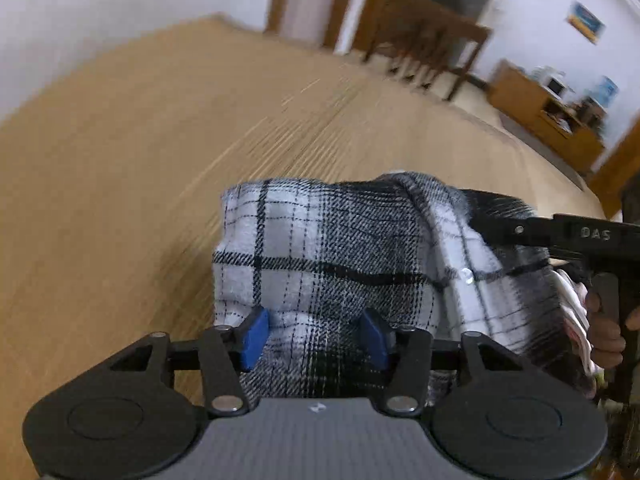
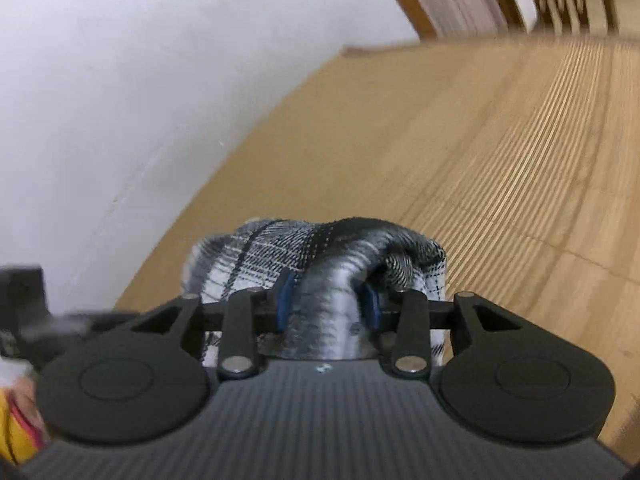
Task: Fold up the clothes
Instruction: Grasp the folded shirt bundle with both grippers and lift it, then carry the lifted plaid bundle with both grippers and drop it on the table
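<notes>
A black-and-white plaid shirt point(image 1: 340, 264), folded into a thick bundle, hangs in front of both cameras above a wooden table point(image 1: 160, 140). My left gripper point(image 1: 315, 337) has its blue pads on either side of a wide wad of the cloth, shut on it. In the right wrist view, my right gripper point(image 2: 328, 306) pinches a narrower rolled fold of the same shirt point(image 2: 320, 248). The right tool's black body point(image 1: 580, 236) and the hand point(image 1: 604, 336) holding it show at the right of the left wrist view. Both views are blurred.
The wooden tabletop point(image 2: 500, 140) stretches ahead, bordered by a white wall point(image 2: 120, 100). Beyond the table's far edge stand dark wooden chairs point(image 1: 432, 44) and a low wooden cabinet point(image 1: 548, 116) with small items on it.
</notes>
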Demonstrator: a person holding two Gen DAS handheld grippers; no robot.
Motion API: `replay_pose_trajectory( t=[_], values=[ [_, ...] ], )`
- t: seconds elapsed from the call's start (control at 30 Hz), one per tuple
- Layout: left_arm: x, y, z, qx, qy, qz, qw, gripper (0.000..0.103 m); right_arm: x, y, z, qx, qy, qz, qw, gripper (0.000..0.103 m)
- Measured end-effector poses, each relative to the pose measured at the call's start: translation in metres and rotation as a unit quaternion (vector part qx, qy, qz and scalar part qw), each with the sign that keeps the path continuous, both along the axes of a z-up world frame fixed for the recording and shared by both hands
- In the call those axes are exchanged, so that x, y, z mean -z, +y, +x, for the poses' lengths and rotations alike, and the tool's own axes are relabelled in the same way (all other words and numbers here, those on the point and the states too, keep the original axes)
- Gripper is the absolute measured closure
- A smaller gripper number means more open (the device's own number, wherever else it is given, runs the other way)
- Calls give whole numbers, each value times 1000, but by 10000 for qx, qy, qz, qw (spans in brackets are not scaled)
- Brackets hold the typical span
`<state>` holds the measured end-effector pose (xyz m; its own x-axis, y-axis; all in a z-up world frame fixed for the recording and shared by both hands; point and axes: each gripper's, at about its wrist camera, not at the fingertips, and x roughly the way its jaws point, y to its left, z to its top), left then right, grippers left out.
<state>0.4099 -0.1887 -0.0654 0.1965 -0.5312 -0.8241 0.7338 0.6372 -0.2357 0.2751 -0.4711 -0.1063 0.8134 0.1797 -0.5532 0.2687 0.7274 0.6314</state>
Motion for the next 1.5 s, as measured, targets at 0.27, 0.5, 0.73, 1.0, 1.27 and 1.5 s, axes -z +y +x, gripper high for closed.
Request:
replay_pose_trajectory(
  t=[0.27,0.5,0.73,1.0,1.27,1.5],
  values=[
    [-33,19,27,-378,703,-233,9965,20,-20,-44,-7,-612,-13,562,9965,43],
    [-22,37,56,-203,1330,-226,9907,9,-31,-65,-56,-706,251,375,9965,6],
    [33,-11,81,163,1920,45,9812,6,1,-48,-19,-1216,704,572,9884,7],
    [46,-17,84,169,2314,-799,9694,21,22,-34,34,-2049,210,1121,9721,8],
    [-121,43,36,587,-461,-1347,9881,41,-120,-15,70,-3138,-2078,-1148,9193,38],
    [-86,104,-90,574,-1620,498,9839,33,-144,102,-22,-4641,-3442,-4335,6915,30]
  ],
)
